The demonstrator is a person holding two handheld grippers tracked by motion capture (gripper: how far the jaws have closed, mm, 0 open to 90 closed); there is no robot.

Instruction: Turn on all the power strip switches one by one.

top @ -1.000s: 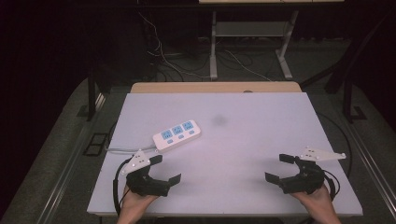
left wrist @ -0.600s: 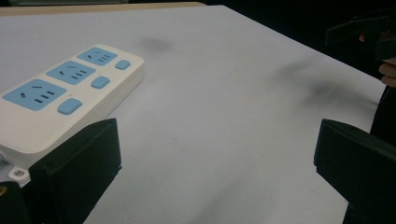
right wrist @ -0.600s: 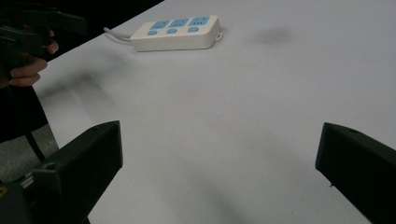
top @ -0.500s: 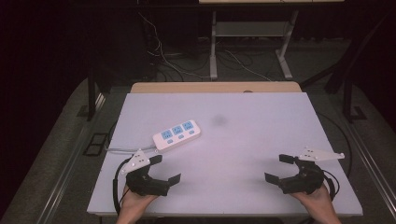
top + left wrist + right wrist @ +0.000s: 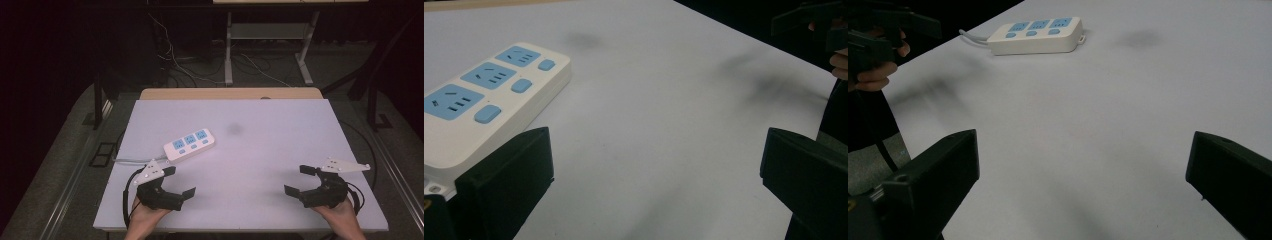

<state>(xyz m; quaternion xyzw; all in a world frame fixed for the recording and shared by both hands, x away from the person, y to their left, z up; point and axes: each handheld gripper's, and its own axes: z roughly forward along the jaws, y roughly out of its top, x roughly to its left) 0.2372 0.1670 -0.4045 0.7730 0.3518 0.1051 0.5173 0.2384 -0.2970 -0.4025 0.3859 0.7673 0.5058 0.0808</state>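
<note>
From above, a white power strip (image 5: 190, 144) with three blue sockets lies flat on the pale surface (image 5: 270, 150), left of centre, its grey cord (image 5: 132, 160) running off toward the left edge. The left tool (image 5: 175, 182) sits near the front edge, just short of the strip and not touching it, jaws spread apart. The right tool (image 5: 303, 181) rests near the front right corner, well apart from the strip, jaws also spread with nothing between them.

Along the left tool's view, the power strip (image 5: 489, 95) lies just beyond the left jaw, with bare surface between the two jaws.

Along the right tool's view, the strip (image 5: 1035, 35) lies far off at the top, and the left tool (image 5: 878, 35) shows at the upper left.
</note>
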